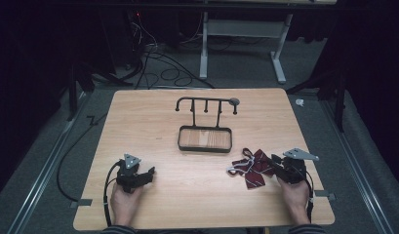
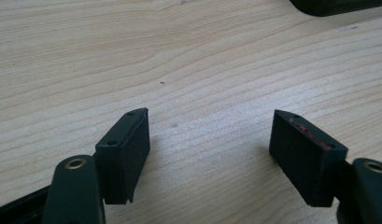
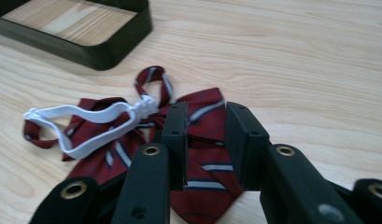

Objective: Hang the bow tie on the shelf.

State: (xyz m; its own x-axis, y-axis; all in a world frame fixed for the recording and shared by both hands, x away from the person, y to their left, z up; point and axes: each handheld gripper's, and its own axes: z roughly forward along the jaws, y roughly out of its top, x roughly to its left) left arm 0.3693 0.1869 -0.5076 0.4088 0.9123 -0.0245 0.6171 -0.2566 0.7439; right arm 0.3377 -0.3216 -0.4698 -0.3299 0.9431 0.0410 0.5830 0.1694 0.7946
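The dark red striped fabric bow tie (image 3: 205, 140) with its white elastic loop (image 3: 81, 126) lay near the table's right edge (image 1: 304, 146). We judged it soft and light, best pinched at the knot. Our right gripper (image 3: 205, 135) had its jaws narrowed around the cloth; our left gripper (image 2: 209, 144) rested released. The black metal stand with its tray (image 1: 205, 139) stood farther off.

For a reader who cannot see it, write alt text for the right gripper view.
The right gripper, its two black jaws narrowly apart, straddles a fold of a dark red striped fabric bow tie lying on the light wooden table. A white elastic strap loops out from the tie's knot, and a black rectangular tray with a wooden floor sits beyond.
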